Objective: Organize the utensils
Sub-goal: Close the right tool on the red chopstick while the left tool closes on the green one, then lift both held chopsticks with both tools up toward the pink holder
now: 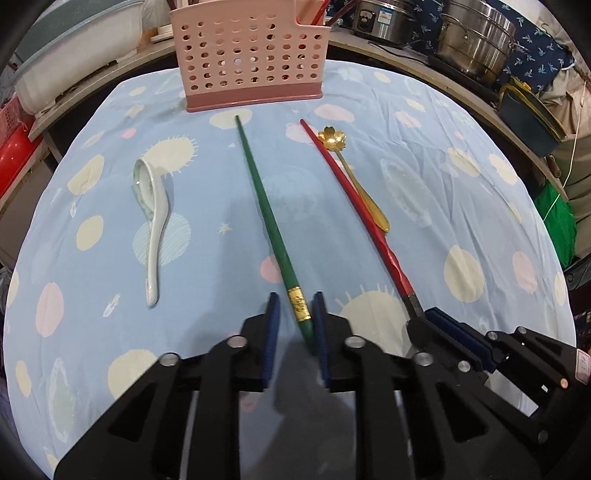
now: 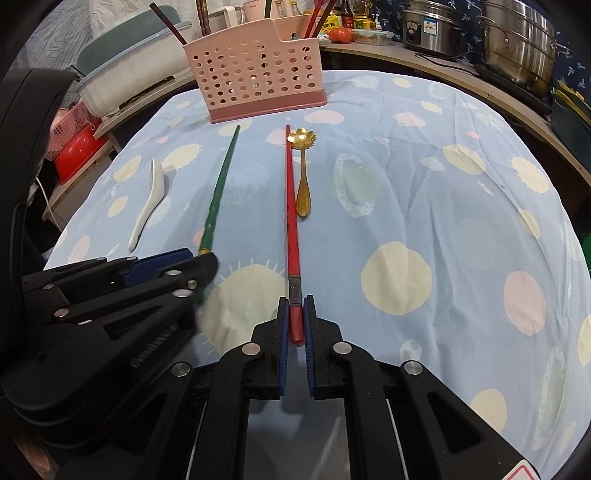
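A green chopstick (image 1: 266,210) lies on the blue cloth, its thick end between the fingers of my left gripper (image 1: 295,314); a gap shows on the left side, so the jaws stand open around it. A red chopstick (image 2: 290,221) lies to its right, its thick end between the fingers of my right gripper (image 2: 295,314), which is shut on it. A gold flower spoon (image 2: 303,173) lies beside the red chopstick. A white ceramic spoon (image 1: 149,221) lies at the left. A pink perforated utensil holder (image 1: 251,55) stands at the far edge with several chopsticks in it.
The blue patterned cloth (image 2: 424,203) covers a round table. Steel pots (image 2: 517,40) and a rice cooker (image 2: 428,26) stand behind at the right. A white tub (image 1: 74,48) and red baskets (image 2: 77,144) sit at the left.
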